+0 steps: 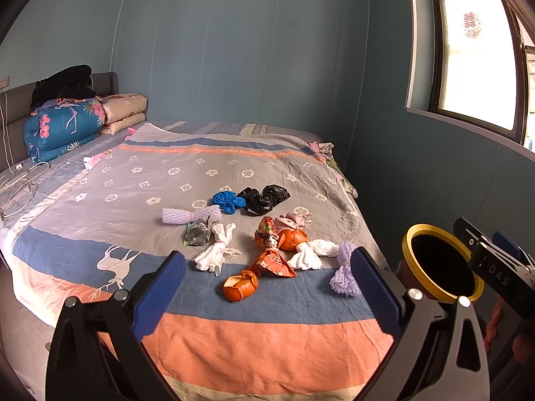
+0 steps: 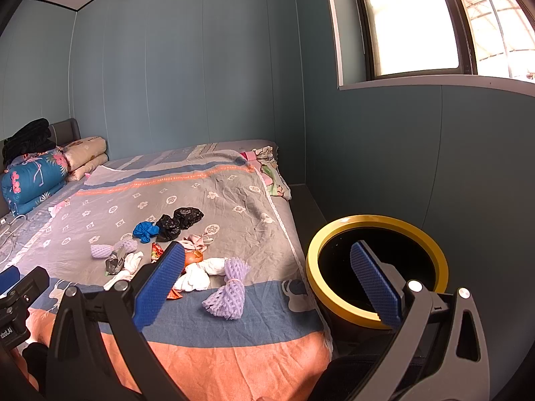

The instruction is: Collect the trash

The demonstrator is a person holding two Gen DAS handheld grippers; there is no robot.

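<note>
Trash lies on the bed: an orange peel (image 1: 240, 286), an orange snack wrapper (image 1: 272, 257), white tissue twists (image 1: 215, 250), a purple foam net (image 1: 344, 272) that also shows in the right wrist view (image 2: 227, 289), a blue bag (image 1: 229, 200) and black bags (image 1: 264, 198). A black bin with a yellow rim (image 1: 441, 264) stands at the bed's right side; it also shows in the right wrist view (image 2: 376, 267). My left gripper (image 1: 267, 284) is open and empty above the bed's near end. My right gripper (image 2: 267, 277) is open and empty, between the bed and the bin.
The bed (image 1: 234, 344) has a striped grey, blue and orange cover. Folded quilts (image 1: 63, 127) and cables (image 1: 20, 183) sit at the headboard end. Clothes (image 2: 271, 170) lie at the far right corner. A blue wall and a window (image 2: 418, 23) are close on the right.
</note>
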